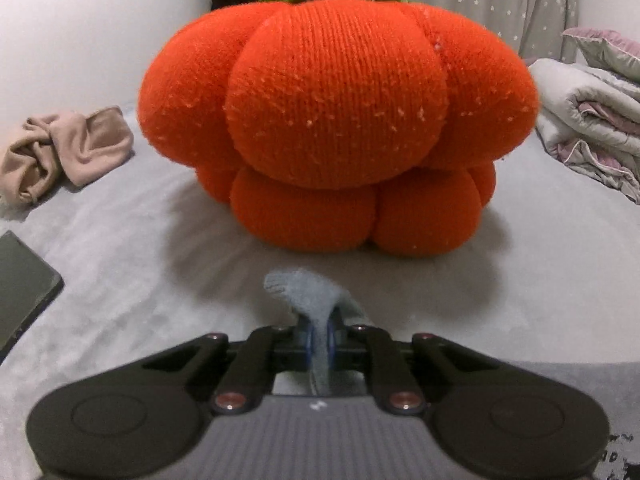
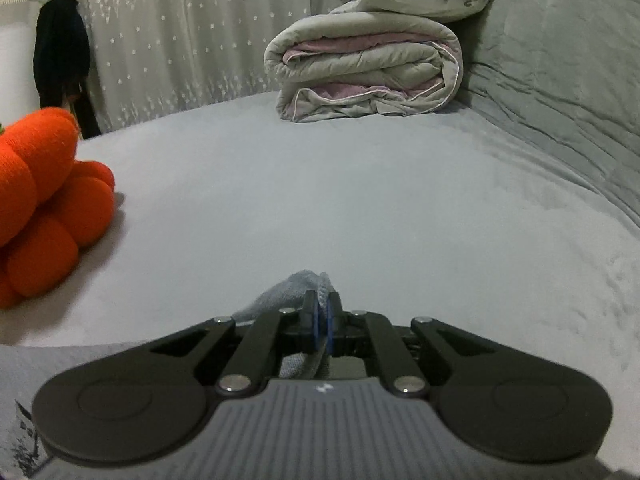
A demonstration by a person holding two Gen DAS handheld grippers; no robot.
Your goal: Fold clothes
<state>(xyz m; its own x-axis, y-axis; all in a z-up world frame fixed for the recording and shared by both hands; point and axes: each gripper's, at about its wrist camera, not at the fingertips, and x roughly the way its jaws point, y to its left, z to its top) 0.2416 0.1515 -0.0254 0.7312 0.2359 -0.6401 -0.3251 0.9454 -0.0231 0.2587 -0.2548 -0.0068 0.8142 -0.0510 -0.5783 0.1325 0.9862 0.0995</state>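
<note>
Now left tool point(image 1: 319, 338) clamping grey garment point(image 1: 308, 292), right tool point(image 2: 321, 322) likewise

Orange pumpkin cushion point(image 1: 336, 112), folded quilt point(image 2: 364, 68)

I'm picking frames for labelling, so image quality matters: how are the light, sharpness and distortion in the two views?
Left wrist view: dim indoor light, soft focus, pumpkin cushion casting a soft shadow on the bed; fisheye darkens the corners. Right wrist view: equally dim and grainy, bed edge bowed by the lens, folded quilt fairly legible.
</note>
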